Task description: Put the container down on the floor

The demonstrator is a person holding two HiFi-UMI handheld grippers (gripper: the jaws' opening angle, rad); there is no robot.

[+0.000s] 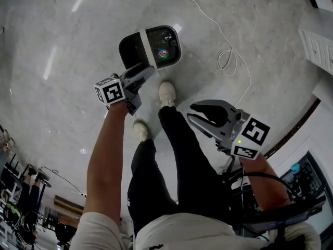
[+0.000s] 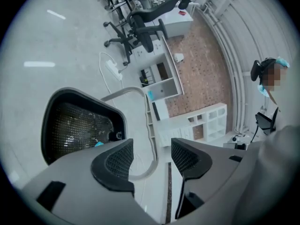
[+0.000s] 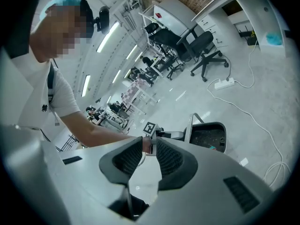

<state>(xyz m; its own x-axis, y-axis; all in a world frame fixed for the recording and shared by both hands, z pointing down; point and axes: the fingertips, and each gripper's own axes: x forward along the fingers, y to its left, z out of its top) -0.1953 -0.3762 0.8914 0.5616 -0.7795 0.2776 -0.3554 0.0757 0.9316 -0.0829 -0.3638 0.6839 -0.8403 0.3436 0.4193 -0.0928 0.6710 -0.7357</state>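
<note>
A black mesh container with a pale bail handle rests on the grey floor, some colourful scraps inside it. My left gripper is right at its near rim and open. In the left gripper view the container lies just ahead to the left, and its handle loops down between the wide-apart jaws of my left gripper with no pad touching it. My right gripper hangs apart to the right, jaws only slightly parted and empty. From the right gripper the container shows further off.
The person's white shoes stand just behind the container. A white cable coils on the floor to its right. Office chairs, a power strip and white shelving stand further off.
</note>
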